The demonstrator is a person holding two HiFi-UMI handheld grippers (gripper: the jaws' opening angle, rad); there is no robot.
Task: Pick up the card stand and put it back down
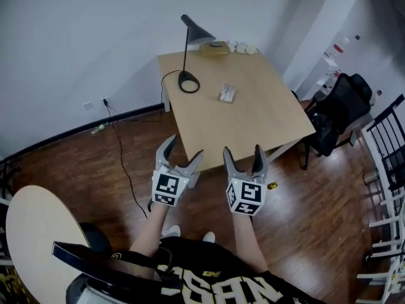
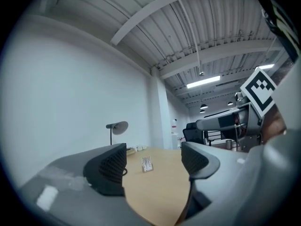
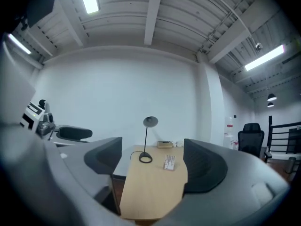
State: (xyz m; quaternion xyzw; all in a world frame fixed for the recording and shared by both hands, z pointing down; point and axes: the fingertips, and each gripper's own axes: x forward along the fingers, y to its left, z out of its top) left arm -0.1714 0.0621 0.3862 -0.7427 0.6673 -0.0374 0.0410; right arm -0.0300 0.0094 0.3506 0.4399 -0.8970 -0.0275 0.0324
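The card stand (image 1: pixel 227 93) is a small clear holder with a printed card, standing on the light wooden table (image 1: pixel 253 125) near its far middle. It also shows small in the left gripper view (image 2: pixel 147 164) and the right gripper view (image 3: pixel 169 162), far beyond the jaws. My left gripper (image 1: pixel 183 152) is held over the floor in front of the table's near edge, open and empty. My right gripper (image 1: pixel 242 154) is beside it, also open with nothing between its fingers. Both are well short of the stand.
A black desk lamp (image 1: pixel 188 81) stands at the table's far left, its cable running to the wall. A tan box (image 1: pixel 214 49) and small white cups (image 1: pixel 243 47) sit at the far edge. A black office chair (image 1: pixel 335 109) is right of the table; a round table (image 1: pixel 31 233) at left.
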